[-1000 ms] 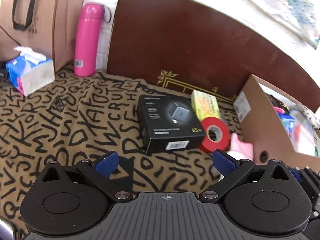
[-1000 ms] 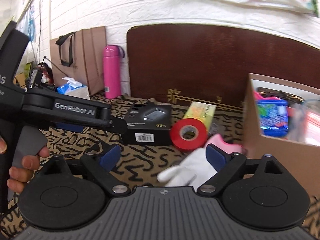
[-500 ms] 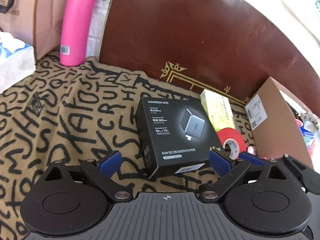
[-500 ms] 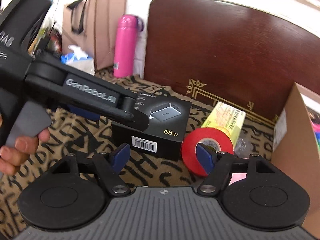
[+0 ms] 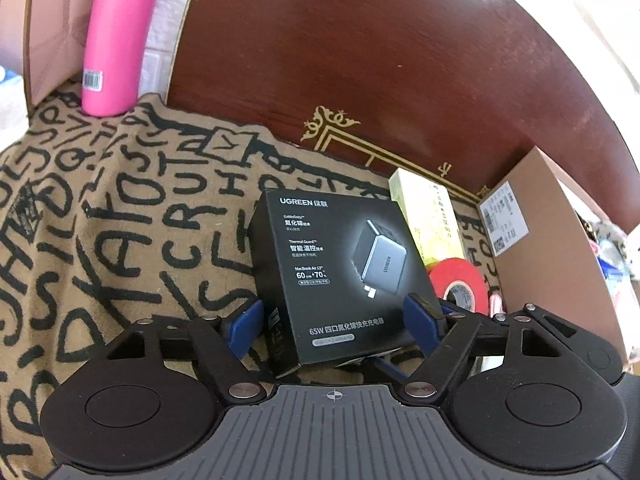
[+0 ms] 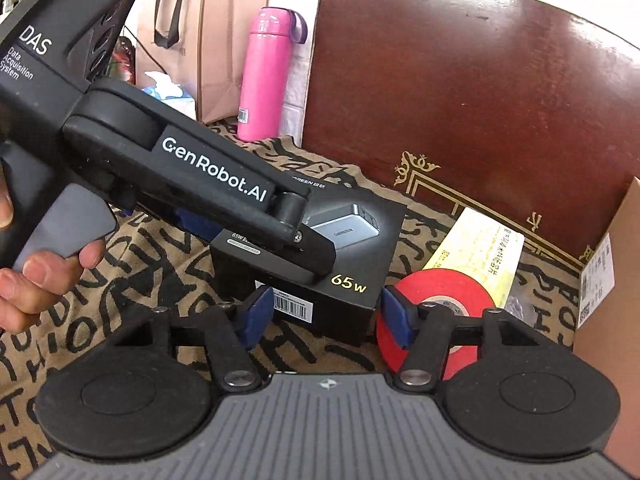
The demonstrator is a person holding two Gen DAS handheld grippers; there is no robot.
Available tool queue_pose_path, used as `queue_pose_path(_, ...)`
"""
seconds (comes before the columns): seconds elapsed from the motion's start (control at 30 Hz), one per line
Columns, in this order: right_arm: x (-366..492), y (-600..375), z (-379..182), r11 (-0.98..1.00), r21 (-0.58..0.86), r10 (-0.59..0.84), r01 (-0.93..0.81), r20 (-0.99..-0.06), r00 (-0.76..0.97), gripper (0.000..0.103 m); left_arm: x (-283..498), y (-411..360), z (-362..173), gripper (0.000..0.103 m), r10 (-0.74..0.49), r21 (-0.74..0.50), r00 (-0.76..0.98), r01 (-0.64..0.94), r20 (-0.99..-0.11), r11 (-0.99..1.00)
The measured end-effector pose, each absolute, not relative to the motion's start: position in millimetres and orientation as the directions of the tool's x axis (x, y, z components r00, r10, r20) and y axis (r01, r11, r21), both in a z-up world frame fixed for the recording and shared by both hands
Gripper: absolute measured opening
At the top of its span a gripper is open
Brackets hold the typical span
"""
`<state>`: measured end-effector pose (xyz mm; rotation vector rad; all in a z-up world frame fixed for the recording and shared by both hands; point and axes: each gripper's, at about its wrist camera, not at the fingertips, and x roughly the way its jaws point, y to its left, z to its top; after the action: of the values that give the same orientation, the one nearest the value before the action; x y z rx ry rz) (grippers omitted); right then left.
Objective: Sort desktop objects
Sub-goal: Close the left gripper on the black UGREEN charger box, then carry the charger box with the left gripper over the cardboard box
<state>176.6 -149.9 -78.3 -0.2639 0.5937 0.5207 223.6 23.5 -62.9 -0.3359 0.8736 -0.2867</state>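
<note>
both tongs (image 5: 334, 322) closing round charger box (image 5: 340, 264)

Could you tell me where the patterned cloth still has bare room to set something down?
The lettered tan cloth lies bare between the pink bottle and the black charger box. It is crowded right of that box: yellow carton, red tape roll and brown cardboard box sit close together.

Both grippers, left (image 5: 334, 326) and right (image 6: 322, 314), angle downward, fingers closing.
</note>
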Motion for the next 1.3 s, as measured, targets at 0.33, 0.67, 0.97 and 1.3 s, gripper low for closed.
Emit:
queue_pose_path(0.33, 121, -157, -72, 0.822, -0.032, 0.43, -0.568, -0.619, 0.657, 0.055, 174, 28, -57, 0.074, -0.412, -0.372, 0.555, 0.19, -0.722, 0.909)
queue_pose_path(0.67, 111, -158, -76, 0.834, -0.021, 0.428, -0.552, -0.608, 0.669, 0.062, 167, 27, -67, 0.1, -0.4, -0.382, 0.569, 0.158, -0.718, 0.911)
queue_pose_path(0.97, 116, -151, -85, 0.828, -0.024, 0.43, -0.56, -0.613, 0.662, 0.068, 173, 29, -67, 0.086, -0.436, -0.416, 0.554, 0.169, -0.71, 0.893)
queue_pose_path(1.3, 108, -146, -78, 0.837, -0.01, 0.42, -0.547, -0.629, 0.654, 0.067, 159, 24, -60, 0.087, -0.403, -0.383, 0.576, 0.163, -0.711, 0.909)
